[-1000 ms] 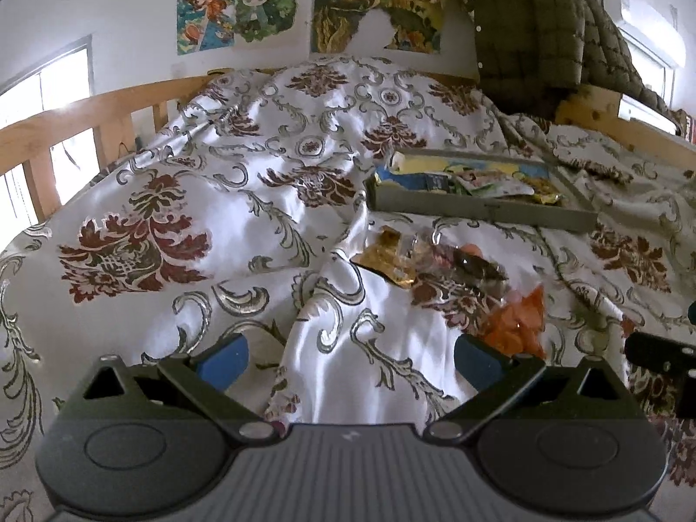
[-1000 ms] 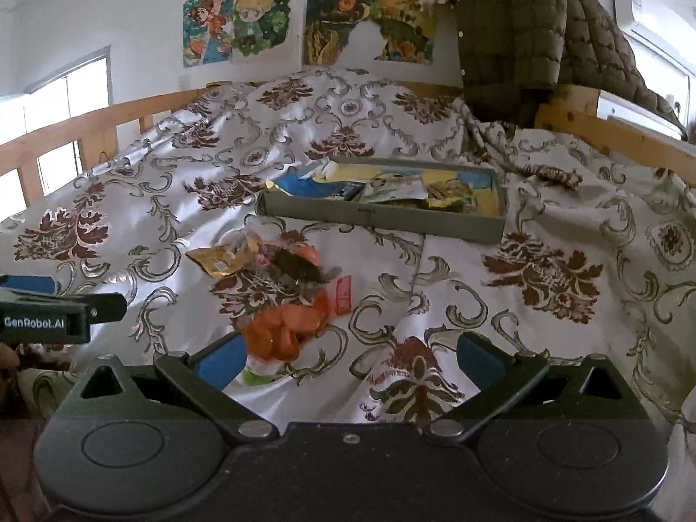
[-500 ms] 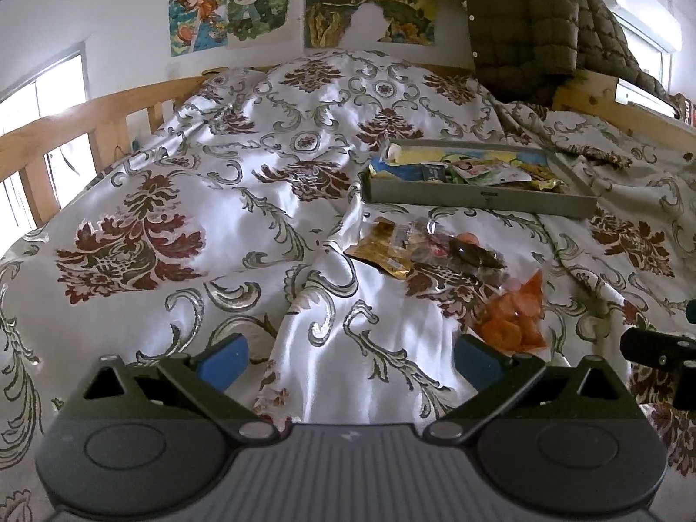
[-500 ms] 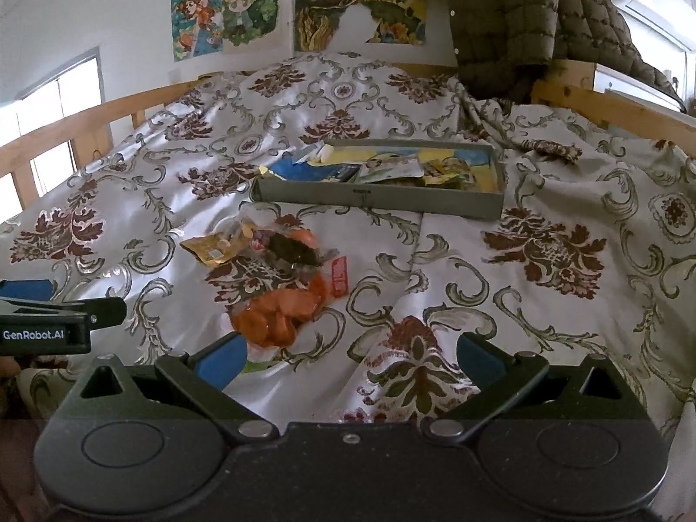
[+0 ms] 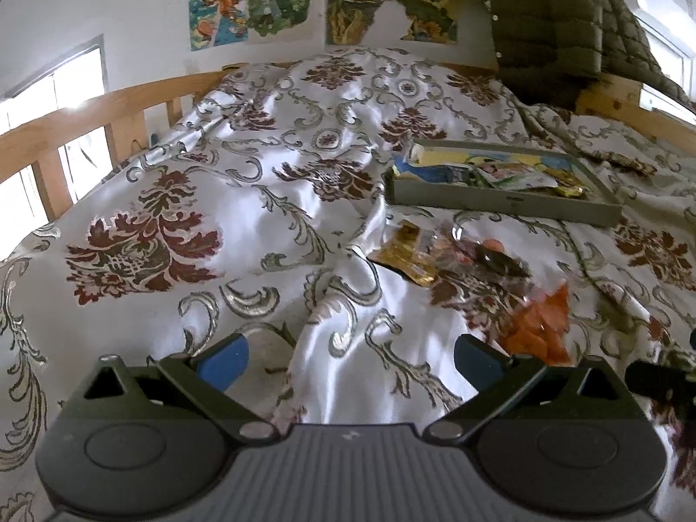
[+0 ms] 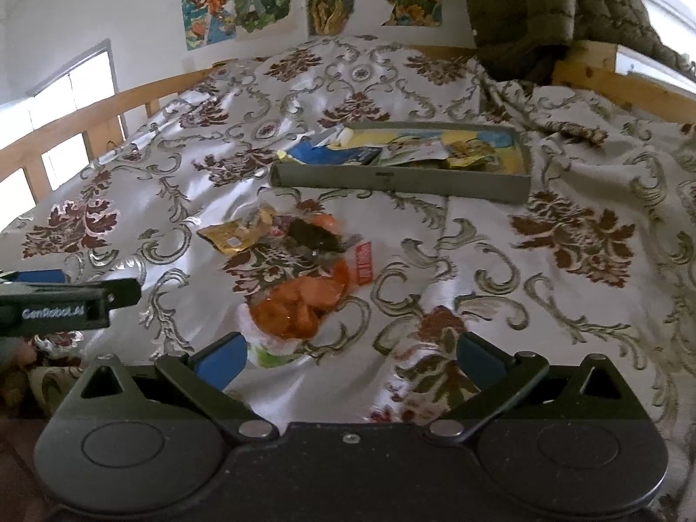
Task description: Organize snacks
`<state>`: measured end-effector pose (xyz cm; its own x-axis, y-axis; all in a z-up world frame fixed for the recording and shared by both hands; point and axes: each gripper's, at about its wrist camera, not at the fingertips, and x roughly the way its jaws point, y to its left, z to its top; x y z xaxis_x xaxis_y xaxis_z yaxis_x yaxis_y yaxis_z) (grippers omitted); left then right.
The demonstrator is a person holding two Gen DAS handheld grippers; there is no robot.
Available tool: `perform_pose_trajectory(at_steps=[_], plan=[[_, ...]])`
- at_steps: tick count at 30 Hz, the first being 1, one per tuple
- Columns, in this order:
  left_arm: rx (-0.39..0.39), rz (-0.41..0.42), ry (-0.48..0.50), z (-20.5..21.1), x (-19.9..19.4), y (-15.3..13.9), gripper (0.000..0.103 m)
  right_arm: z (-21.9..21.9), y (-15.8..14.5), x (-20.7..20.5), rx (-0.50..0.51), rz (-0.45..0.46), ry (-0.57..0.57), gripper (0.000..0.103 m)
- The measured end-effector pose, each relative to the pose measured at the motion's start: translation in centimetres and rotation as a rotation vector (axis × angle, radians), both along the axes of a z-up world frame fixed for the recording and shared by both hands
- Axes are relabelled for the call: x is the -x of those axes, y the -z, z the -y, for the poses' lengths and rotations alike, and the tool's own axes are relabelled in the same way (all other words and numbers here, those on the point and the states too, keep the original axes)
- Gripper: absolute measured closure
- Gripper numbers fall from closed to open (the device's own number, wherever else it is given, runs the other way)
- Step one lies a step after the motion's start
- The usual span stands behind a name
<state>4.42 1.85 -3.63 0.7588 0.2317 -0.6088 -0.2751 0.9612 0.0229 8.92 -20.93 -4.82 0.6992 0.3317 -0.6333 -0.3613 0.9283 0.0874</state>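
A grey tray (image 6: 391, 182) holding several snack packets lies on the patterned bedspread; it also shows in the left wrist view (image 5: 500, 204). In front of it lies a loose pile: a gold packet (image 6: 228, 237), a dark packet (image 6: 313, 235), a small red packet (image 6: 364, 262) and a clear bag of orange snacks (image 6: 300, 309), also seen in the left wrist view (image 5: 541, 326). My right gripper (image 6: 348, 356) is open and empty just before the orange bag. My left gripper (image 5: 350, 359) is open and empty, left of the pile.
A wooden bed rail (image 5: 87, 130) runs along the left and another (image 6: 630, 87) at the back right. A green quilted jacket (image 6: 543, 8) hangs at the back. Posters (image 6: 243, 0) are on the wall. The bedspread has folds (image 5: 361, 261).
Both grippers have moved forward, closer to the snack pile; the orange bag now lies nearer the right gripper's fingers. Both stay open.
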Motion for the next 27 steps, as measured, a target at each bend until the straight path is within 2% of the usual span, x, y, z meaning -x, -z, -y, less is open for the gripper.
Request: perform_pose_trajectory(at_steps=[4,11,18,27], plan=[[0.009,-0.001,-0.011,-0.6,-1.3,-0.1,0.0,-0.6,0.3,-1.0,-0.031,-0.023,-0.029,0.001],[-0.036,-0.018,0.028,-1.0,-4.0,0.0,0.0,-1.8,1.3,-2.8,-0.03,-0.061,-0.094,0.001],[0.035,-0.1,0.15,-1.5,-7.5,0.7,0.0,-3.3,2.7,-5.6,-0.032,-0.112,-0.153,0.001],[-0.071,-0.106,0.31,0.6,-11.5,0.3,0.0,-5.2,4.0,-7.8,-0.032,-0.11,-0.193,0.001]])
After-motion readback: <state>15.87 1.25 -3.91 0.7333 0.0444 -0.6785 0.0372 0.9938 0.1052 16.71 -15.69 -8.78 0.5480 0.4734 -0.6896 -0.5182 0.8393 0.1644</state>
